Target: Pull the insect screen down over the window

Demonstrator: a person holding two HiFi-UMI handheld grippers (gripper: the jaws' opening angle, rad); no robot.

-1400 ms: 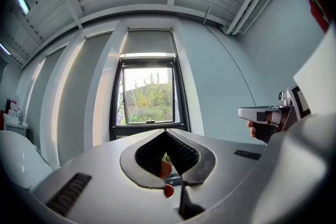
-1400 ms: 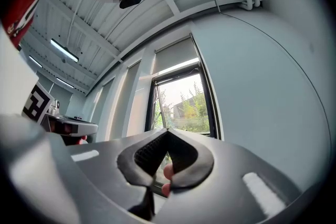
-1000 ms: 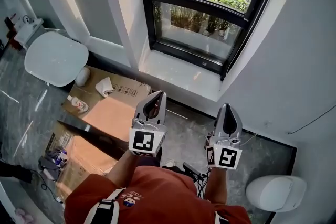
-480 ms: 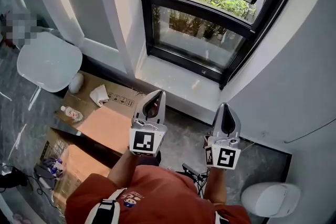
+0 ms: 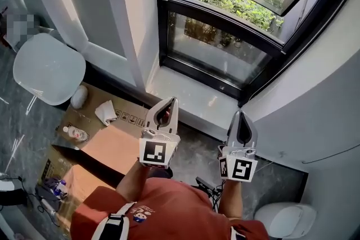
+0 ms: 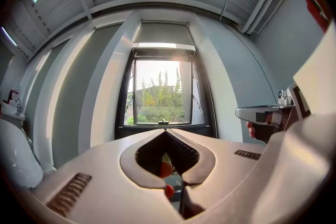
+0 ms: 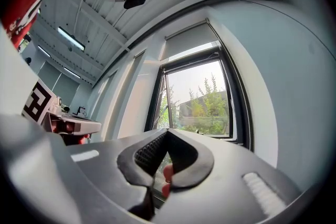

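- Judging by its look, the insect screen (image 6: 164, 34), a grey panel drawn up above the window (image 5: 219, 48), is light, flexible mesh; I'd pinch its stiffer bottom edge, mid-width.
- My hands point roughly level at the window, side by side, well short of it.
- My left gripper (image 5: 167, 103) and right gripper (image 5: 241, 115) have their jaws pressed together, empty.

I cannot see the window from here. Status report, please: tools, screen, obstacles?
Left tool shut, empty. Right tool shut, empty. Window uncovered, insect screen not down yet. Cardboard box lies at left; nothing between tools and window.
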